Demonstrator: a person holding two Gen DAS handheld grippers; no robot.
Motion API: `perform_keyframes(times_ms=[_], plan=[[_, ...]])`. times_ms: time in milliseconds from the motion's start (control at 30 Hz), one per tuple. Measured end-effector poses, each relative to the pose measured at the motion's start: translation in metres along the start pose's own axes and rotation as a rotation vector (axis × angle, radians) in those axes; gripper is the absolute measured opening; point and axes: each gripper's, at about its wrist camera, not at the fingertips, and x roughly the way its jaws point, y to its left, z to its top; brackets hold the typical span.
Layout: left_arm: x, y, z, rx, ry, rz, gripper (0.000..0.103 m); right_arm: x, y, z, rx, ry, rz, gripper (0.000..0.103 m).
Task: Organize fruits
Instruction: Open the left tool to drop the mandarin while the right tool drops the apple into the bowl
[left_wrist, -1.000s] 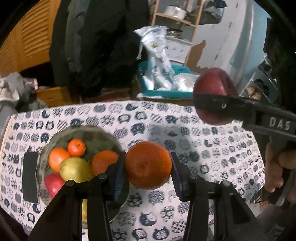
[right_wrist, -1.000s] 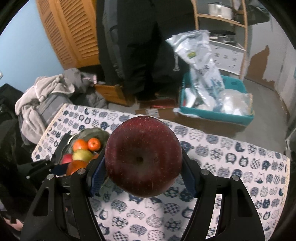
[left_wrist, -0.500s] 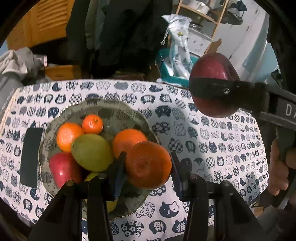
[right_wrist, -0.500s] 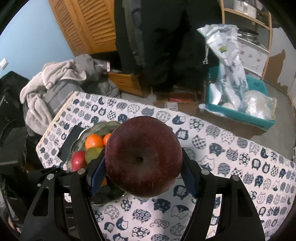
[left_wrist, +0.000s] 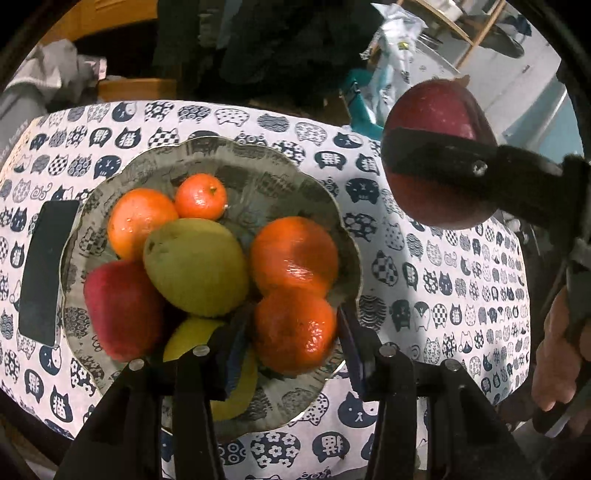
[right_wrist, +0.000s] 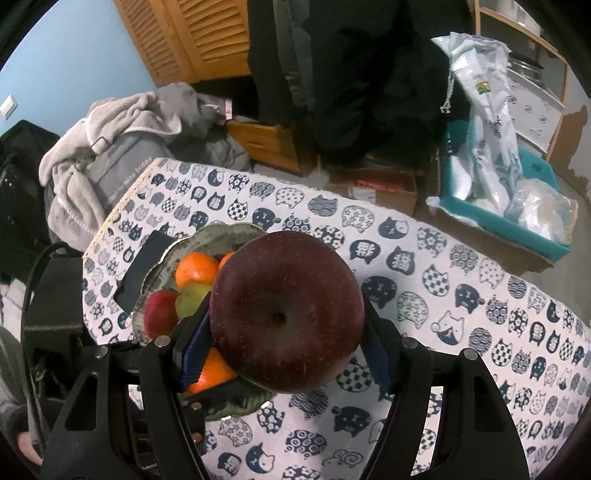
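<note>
Cat-print table in a cluttered room, fruit bowl nearly full.

The left hand-held gripper (left_wrist: 293, 338) is clamped on an orange (left_wrist: 295, 330) hanging over the near rim of the bowl (left_wrist: 258, 173); the right hand-held gripper (right_wrist: 286, 325) grips a dark red apple (right_wrist: 287, 314) above the table (right_wrist: 461, 295), just right of the bowl. The bowl already carries oranges, a green pear (left_wrist: 195, 266), a red apple (left_wrist: 122, 310) and what looks like a yellow fruit half hidden underneath. Released on that heap, the orange could roll over the shallow rim, or nudge a neighbour out. The big apple will likely find even less room. A black flat object (left_wrist: 44, 273) lies left of the bowl, clear of the work.
</note>
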Motion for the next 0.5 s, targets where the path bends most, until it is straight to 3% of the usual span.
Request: perform_keyframes(times_ms=[67, 133, 233, 500], plan=[[-0.004, 0.004, 0.003, -0.006, -0.013, 0.002, 0.047, 0.006, 0.001, 0.002, 0.002, 0.006, 0.005, 0.071], [-0.005, 0.006, 0.004, -0.012, -0.015, -0.004, 0.056, 0.012, 0.002, 0.005, 0.007, 0.014, 0.013, 0.071], [-0.006, 0.010, 0.006, -0.024, -0.012, 0.007, 0.062, 0.022, 0.006, 0.009, 0.012, 0.026, 0.032, 0.071], [-0.020, 0.027, 0.011, -0.095, -0.033, 0.013, 0.070, 0.050, 0.015, 0.017, 0.014, 0.056, 0.059, 0.071]])
